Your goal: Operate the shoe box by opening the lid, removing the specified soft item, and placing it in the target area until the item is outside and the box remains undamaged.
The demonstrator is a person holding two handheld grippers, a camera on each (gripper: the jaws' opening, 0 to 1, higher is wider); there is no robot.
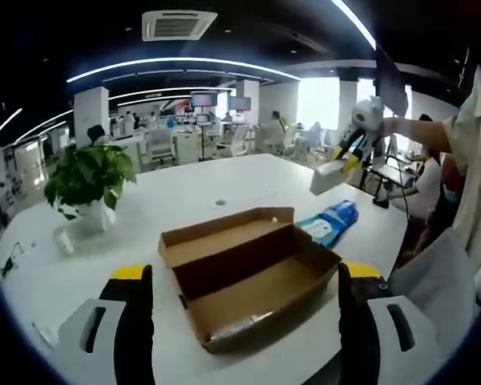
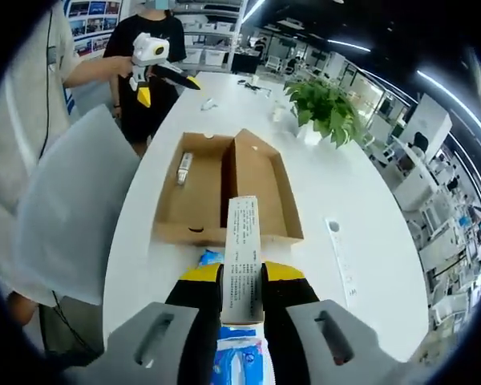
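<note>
**Box open, right gripper holding a flat printed pack above the table**

Left gripper view: left gripper point(image 1: 244, 281) jaws stand wide apart, nothing between them. Open cardboard shoe box point(image 1: 248, 269) sits on the white table point(image 1: 184, 192) between and just beyond the jaws, lid flap folded back flat on the far-left side. Box interior looks mostly bare; a pale strip lies along the near inside edge, can't tell what it is. Blue-and-white packet point(image 1: 330, 222) lies on the table just beside the box's far-right corner. Right gripper point(image 1: 345, 160), held in a person's hand, is raised upper right with a flat pale pack point(image 1: 329, 178) in its jaws, well above the table. Potted plant point(image 1: 88, 180) stands at left, apart from the box. A person in light clothing is at the right edge.

Right gripper view: right gripper point(image 2: 242, 293) jaws are clamped on the flat pack point(image 2: 242, 257), white with black print, sticking up out of the jaws. Shoe box point(image 2: 224, 188) lies open beyond it; a small white tube-like item point(image 2: 183, 168) lies in the left half. Blue-and-white packet point(image 2: 236, 361) is on the table point(image 2: 345, 208) under the jaws. Left gripper point(image 2: 152, 60) is upper left. Plant point(image 2: 329, 108) is far right of the box.
</note>
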